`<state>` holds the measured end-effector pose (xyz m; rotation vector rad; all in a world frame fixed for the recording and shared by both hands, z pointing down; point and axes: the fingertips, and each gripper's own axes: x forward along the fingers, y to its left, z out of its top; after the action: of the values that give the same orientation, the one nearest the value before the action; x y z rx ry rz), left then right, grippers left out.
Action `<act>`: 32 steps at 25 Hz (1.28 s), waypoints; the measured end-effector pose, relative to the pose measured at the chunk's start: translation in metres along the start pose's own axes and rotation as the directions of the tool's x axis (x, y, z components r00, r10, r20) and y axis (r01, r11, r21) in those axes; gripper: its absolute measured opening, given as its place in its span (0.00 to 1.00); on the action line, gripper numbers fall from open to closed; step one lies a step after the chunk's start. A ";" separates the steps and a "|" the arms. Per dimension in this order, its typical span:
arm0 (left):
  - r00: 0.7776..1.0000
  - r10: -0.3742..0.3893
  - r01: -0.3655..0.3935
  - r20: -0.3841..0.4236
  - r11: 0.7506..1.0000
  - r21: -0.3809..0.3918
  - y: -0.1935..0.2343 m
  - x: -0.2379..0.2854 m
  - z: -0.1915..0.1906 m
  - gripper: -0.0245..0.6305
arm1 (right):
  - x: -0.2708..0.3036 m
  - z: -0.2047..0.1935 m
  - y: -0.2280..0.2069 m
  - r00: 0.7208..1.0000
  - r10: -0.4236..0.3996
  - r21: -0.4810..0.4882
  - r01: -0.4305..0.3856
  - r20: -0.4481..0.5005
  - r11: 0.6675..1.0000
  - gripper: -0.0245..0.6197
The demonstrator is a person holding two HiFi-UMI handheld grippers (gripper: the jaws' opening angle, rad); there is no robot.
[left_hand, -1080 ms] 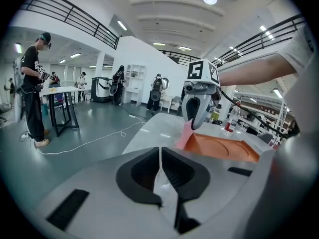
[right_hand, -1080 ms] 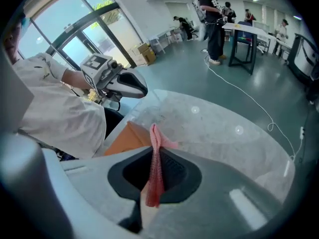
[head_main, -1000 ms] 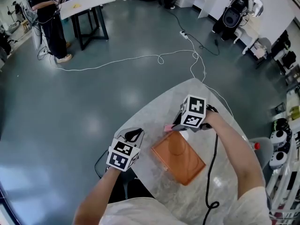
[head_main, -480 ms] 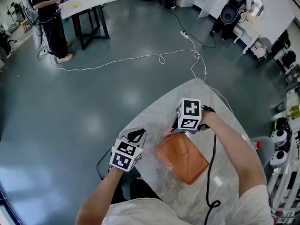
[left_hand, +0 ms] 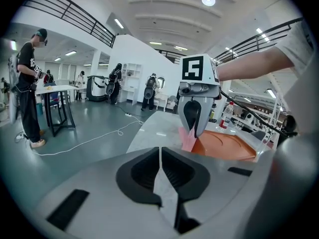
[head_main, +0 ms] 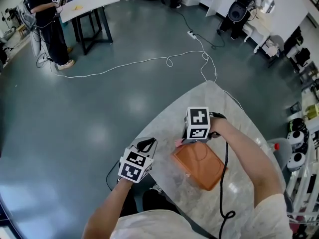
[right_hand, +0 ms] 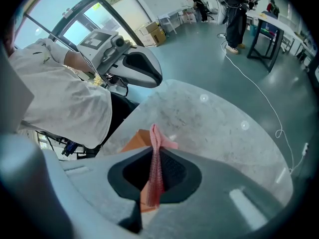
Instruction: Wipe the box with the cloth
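**Cloth working along the box's far end**

Compared with a second ago, my right tongs (right_hand: 155, 158) are sitting a little further to my left across the box's (head_main: 202, 167) far end, closing on the corner nearest the desk's (head_main: 219, 106) left edge. They are pinching the pink cloth (right_hand: 158, 136), which is hanging down in a narrow fold and seems to be touching the box at that corner. I am judging that the wipe is only getting going along this end, since most of the orange top is lying uncovered.

The box is lying flat, top up, near the desk's left edge and about midway along it. Its long axis is running slantwise: one short end is pointing at the left edge, where the cloth is, and the other is pointing back towards my right side.

My left tongs (left_hand: 160, 156) are pressed together on nothing, hovering at the desk's left edge, near the box but apart from it
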<state>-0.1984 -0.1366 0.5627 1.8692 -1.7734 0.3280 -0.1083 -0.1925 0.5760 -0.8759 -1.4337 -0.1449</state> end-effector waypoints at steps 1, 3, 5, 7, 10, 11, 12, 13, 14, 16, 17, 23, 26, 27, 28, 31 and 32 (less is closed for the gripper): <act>1.000 -0.005 0.005 0.000 1.000 0.002 0.001 -0.002 -0.002 0.07 | 0.002 0.003 0.002 1.000 -0.001 0.004 0.001 -0.003 1.000 0.07; 1.000 -0.013 0.013 0.000 1.000 0.003 0.003 -0.007 -0.005 0.07 | 0.006 0.008 0.006 1.000 -0.003 0.013 0.003 -0.007 1.000 0.07; 1.000 -0.022 0.022 0.001 1.000 0.004 0.004 -0.010 -0.006 0.07 | 0.009 0.012 0.010 1.000 -0.005 0.019 0.005 -0.008 1.000 0.07; 0.999 -0.032 0.032 0.002 0.999 0.008 0.005 -0.013 -0.006 0.07 | 0.011 0.017 0.014 1.000 -0.007 0.025 0.007 -0.008 1.000 0.07; 0.999 -0.053 0.053 0.004 0.999 0.014 0.010 -0.020 -0.005 0.07 | 0.014 0.029 0.019 1.000 -0.002 0.041 0.002 -0.012 0.999 0.07; 0.998 -0.059 0.059 0.004 0.998 0.016 0.011 -0.022 -0.005 0.07 | 0.015 0.031 0.021 1.000 -0.001 0.047 0.002 -0.014 0.999 0.07; 0.998 -0.065 0.065 0.005 0.998 0.018 0.011 -0.024 -0.006 0.07 | 0.016 0.033 0.023 1.000 -0.001 0.053 0.002 -0.016 0.999 0.07; 0.998 -0.070 0.070 0.005 0.997 0.021 0.012 -0.026 -0.007 0.07 | 0.017 0.034 0.025 1.000 -0.001 0.060 0.002 -0.017 0.998 0.07; 0.997 -0.075 0.075 0.007 0.997 0.023 0.012 -0.028 -0.008 0.07 | 0.018 0.036 0.027 1.000 -0.001 0.066 0.002 -0.017 0.998 0.07; 0.996 -0.084 0.084 0.011 0.996 0.027 0.015 -0.033 -0.009 0.07 | 0.020 0.040 0.031 1.000 -0.001 0.080 0.003 -0.019 0.997 0.07; 0.996 -0.089 0.089 0.012 0.996 0.029 0.016 -0.036 -0.009 0.07 | 0.021 0.042 0.033 1.000 -0.001 0.088 0.003 -0.020 0.996 0.07; 0.993 -0.114 0.113 0.011 0.993 0.037 0.022 -0.055 -0.020 0.07 | 0.033 0.050 0.052 0.999 0.004 0.128 0.000 -0.033 0.992 0.07; 0.992 -0.128 0.128 0.008 0.991 0.046 0.028 -0.063 -0.023 0.07 | 0.037 0.058 0.059 1.000 0.007 0.148 -0.003 -0.024 0.989 0.07; 0.991 -0.133 0.132 0.007 0.990 0.050 0.030 -0.066 -0.023 0.07 | 0.038 0.061 0.061 1.000 0.006 0.155 -0.003 -0.017 0.988 0.07; 0.990 -0.137 0.137 0.008 0.989 0.054 0.031 -0.069 -0.023 0.07 | 0.038 0.065 0.063 1.000 0.002 0.163 -0.001 -0.008 0.987 0.07; 0.988 -0.155 0.154 0.006 0.986 0.070 0.034 -0.077 -0.021 0.07 | 0.036 0.078 0.070 0.999 -0.016 0.187 0.008 0.043 0.982 0.07; 0.987 -0.162 0.161 0.005 0.984 0.078 0.034 -0.080 -0.020 0.07 | 0.034 0.083 0.073 0.998 -0.025 0.195 0.012 0.064 0.981 0.07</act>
<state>-0.2364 -0.0580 0.5450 2.0579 -1.6243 0.3298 -0.1254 -0.0787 0.5655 -0.7126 -1.4906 0.0113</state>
